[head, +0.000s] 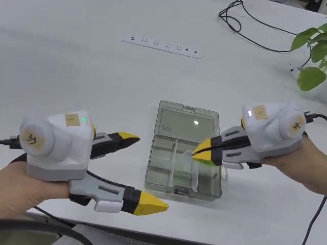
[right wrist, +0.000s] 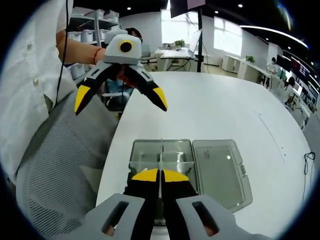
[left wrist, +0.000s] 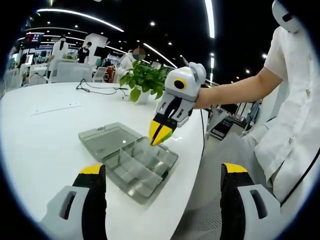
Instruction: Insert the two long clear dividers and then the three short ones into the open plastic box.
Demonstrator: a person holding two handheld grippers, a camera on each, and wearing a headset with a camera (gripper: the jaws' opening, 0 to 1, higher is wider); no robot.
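The right tongs (head: 199, 154) are closed on a clear divider (head: 187, 163) and hold it on its edge over the middle of the open plastic box (head: 159, 188), which stands on the bench (head: 76, 66). The left tongs (head: 148, 172) are wide open and hold nothing, just beside the left wall of the box. The divider looks thin, light and stiff, but also smooth, so it may slip or twist between the jaws. It is best pinched at its top edge, near the middle, so that both ends go down evenly. Too much force could crack it.
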